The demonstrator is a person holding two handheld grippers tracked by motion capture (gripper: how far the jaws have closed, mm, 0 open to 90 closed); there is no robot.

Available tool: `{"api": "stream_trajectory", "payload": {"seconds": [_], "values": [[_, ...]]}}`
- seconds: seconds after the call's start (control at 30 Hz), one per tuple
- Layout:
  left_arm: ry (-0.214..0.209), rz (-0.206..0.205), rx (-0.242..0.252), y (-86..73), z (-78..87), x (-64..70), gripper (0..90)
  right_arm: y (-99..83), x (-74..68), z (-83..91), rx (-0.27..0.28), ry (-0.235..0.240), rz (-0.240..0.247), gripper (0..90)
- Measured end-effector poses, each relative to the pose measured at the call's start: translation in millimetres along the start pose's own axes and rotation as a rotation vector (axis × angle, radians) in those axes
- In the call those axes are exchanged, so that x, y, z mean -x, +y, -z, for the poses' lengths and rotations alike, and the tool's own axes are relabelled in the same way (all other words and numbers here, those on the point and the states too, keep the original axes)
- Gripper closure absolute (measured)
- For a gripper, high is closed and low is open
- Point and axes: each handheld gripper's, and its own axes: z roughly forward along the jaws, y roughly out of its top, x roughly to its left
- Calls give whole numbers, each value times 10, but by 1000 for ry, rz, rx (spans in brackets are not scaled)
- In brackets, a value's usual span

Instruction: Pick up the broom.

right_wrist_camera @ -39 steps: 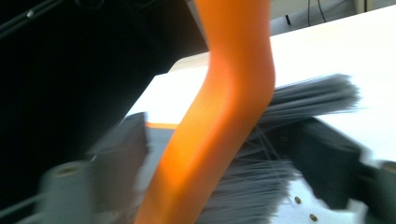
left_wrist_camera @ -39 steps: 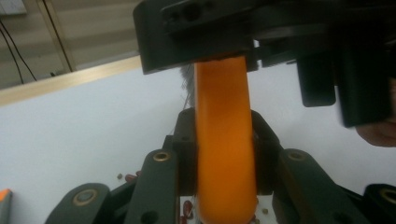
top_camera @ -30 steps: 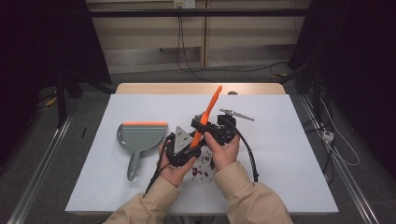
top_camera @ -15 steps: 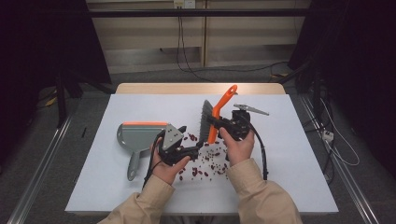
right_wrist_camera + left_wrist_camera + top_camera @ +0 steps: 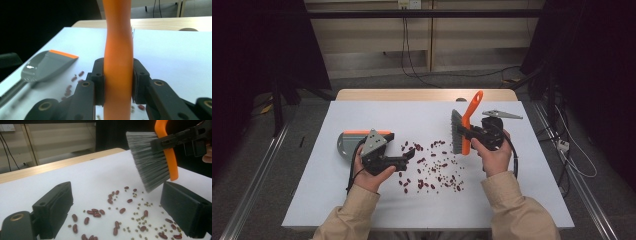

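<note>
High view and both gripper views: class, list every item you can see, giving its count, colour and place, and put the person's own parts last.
Table: one, white top with a wooden far edge, centre of the high view.
Brush: one, orange handle with grey bristles, held upright over the table's right half.
Dustpan: one, grey with an orange lip, lying on the table's left half.
Beans: many, dark red ones and small greenish ones, scattered mid-table between the grippers.
Left gripper: one, black, jaws apart, near the dustpan.
Right gripper: one, black, jaws clamped on the brush handle.
Hands: two, one on each gripper, with beige sleeves.
</note>
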Motion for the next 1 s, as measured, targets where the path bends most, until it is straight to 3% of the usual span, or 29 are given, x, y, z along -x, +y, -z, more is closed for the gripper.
{"api": "stream_trajectory", "payload": {"seconds": [0.3, 0.47, 0.8, 1.0], "values": [[-16, 17, 11, -60, 206, -194, 55, 9, 151, 161, -34, -47, 55, 697], [-48, 41, 17, -103, 341, -322, 38, 10, 225, 212, -64, -68, 76, 697], [-4, 47, 25, -182, 557, -500, 37, -5, 402, 297, -159, -116, 80, 697], [10, 50, 18, -225, 604, -556, 38, -86, 489, 198, -228, -146, 83, 696]]}}
